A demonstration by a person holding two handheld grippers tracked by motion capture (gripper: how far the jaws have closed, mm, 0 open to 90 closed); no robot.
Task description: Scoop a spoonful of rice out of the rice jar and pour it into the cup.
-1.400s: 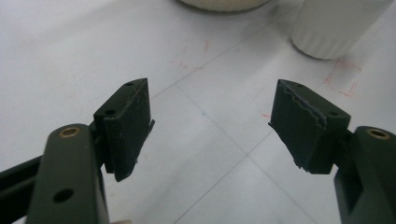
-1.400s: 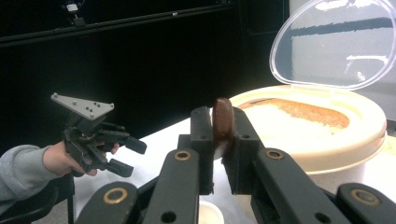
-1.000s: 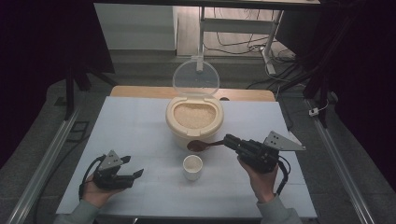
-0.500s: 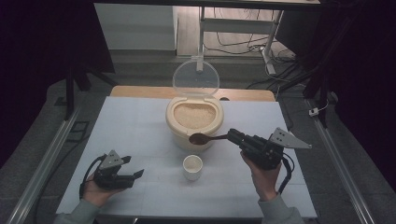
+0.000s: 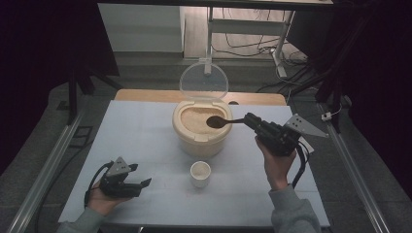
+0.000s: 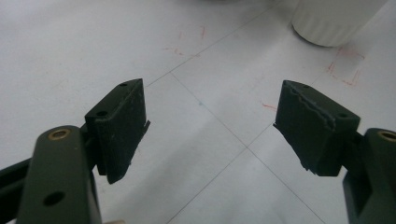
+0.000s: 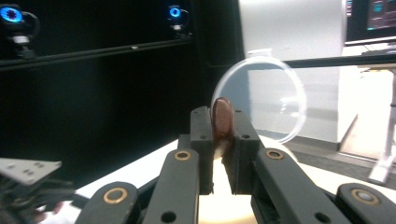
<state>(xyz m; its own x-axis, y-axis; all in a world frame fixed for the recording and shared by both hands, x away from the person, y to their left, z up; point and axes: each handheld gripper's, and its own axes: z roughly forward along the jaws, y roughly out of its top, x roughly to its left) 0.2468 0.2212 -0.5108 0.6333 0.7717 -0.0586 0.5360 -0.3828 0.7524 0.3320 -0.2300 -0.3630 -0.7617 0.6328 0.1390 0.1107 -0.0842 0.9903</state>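
Observation:
A cream tub (image 5: 200, 138) of rice (image 5: 193, 118) stands mid-table, its clear round lid (image 5: 204, 81) tipped up behind it. My right gripper (image 5: 248, 120) is shut on the handle of a brown spoon (image 5: 216, 122). The spoon's bowl hovers over the rice near the tub's right rim. In the right gripper view the spoon (image 7: 222, 116) stands edge-on between the pads, with the lid (image 7: 273, 93) behind it. A small white cup (image 5: 200, 173) sits in front of the tub. My left gripper (image 5: 143, 183) rests open at the table's near left, jaws (image 6: 210, 126) over bare table, cup (image 6: 334, 21) beyond.
The white table (image 5: 136, 131) carries faint lines and red marks near the cup. Metal rails (image 5: 43, 165) run along both sides. A desk frame and cables (image 5: 277, 63) lie behind the table in the dark room.
My right gripper has lifted the spoon from in front of the tub, near the cup, up and back over the rice. The left gripper has stayed put.

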